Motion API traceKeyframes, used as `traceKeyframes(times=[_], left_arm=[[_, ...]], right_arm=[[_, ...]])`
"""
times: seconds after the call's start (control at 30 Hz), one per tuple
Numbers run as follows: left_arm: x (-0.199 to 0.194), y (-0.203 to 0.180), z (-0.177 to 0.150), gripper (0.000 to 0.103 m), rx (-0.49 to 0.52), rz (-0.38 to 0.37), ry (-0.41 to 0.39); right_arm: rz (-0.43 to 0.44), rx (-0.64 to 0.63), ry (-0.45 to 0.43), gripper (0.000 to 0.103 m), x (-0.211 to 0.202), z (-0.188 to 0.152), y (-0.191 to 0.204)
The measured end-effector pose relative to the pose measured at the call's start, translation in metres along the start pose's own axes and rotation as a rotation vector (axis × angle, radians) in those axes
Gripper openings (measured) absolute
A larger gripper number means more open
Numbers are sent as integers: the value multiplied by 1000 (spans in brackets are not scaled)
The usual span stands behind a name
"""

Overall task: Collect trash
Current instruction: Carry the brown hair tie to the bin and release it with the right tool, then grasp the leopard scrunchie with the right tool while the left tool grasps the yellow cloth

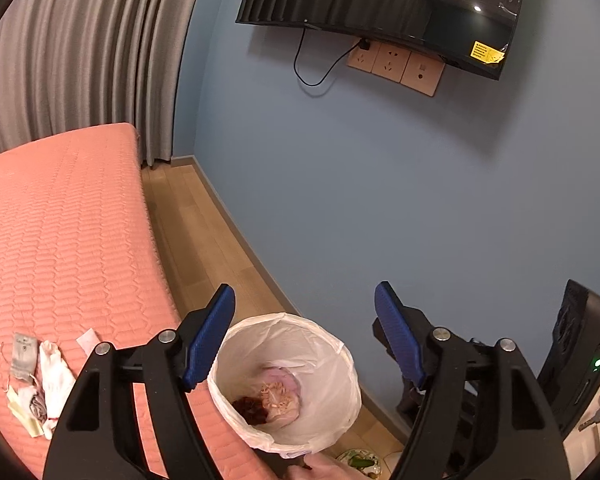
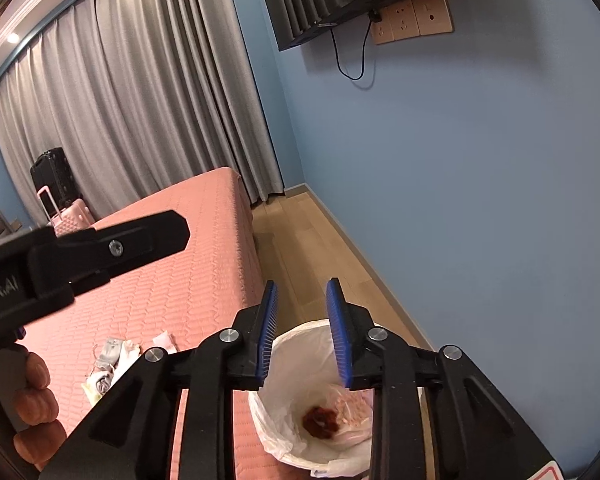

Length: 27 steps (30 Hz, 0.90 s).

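Observation:
A trash bin with a white liner [image 1: 324,344] stands on the floor beside the bed; it also shows in the right wrist view [image 2: 296,420]. Dark red scraps [image 1: 252,408] and a pale wrapper lie in it. A small pile of trash, paper tags and white scraps [image 1: 40,380], lies on the pink bed [image 1: 60,240]; the right wrist view shows it too [image 2: 112,364]. My left gripper [image 1: 304,336] is open and empty above the bin. My right gripper [image 2: 306,332] is partly open and empty above the bin.
A blue wall [image 1: 380,200] runs along the right with a wall TV [image 1: 380,0] and sockets [image 1: 396,64]. Grey curtains [image 2: 120,100] hang behind the bed. Suitcases [image 2: 60,192] stand at the far left. A dark device [image 1: 580,352] stands at the right. A plate with food scraps [image 1: 358,460] lies on the floor.

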State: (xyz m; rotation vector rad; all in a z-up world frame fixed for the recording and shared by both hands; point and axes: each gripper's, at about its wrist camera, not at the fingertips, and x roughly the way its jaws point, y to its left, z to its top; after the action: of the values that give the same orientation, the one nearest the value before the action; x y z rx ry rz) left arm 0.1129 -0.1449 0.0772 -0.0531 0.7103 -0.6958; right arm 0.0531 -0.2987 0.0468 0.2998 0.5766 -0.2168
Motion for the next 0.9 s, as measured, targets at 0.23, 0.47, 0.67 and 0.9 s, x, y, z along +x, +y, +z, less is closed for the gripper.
traceKeyframes(times=[0.23, 0.47, 0.67, 0.9], left_arm=[[-12, 21, -7, 69, -34, 38, -7], [-33, 57, -17, 69, -92, 93, -24], [-55, 100, -35, 70, -143, 167, -29], [-74, 172, -75, 74, -260, 304, -6]], right_arm=[[24, -15, -5, 31, -7, -3, 18], [77, -49, 16, 35, -14, -17, 54], [135, -93, 45, 41, -16, -36, 94], [200, -136, 125, 42, -5, -73, 144]])
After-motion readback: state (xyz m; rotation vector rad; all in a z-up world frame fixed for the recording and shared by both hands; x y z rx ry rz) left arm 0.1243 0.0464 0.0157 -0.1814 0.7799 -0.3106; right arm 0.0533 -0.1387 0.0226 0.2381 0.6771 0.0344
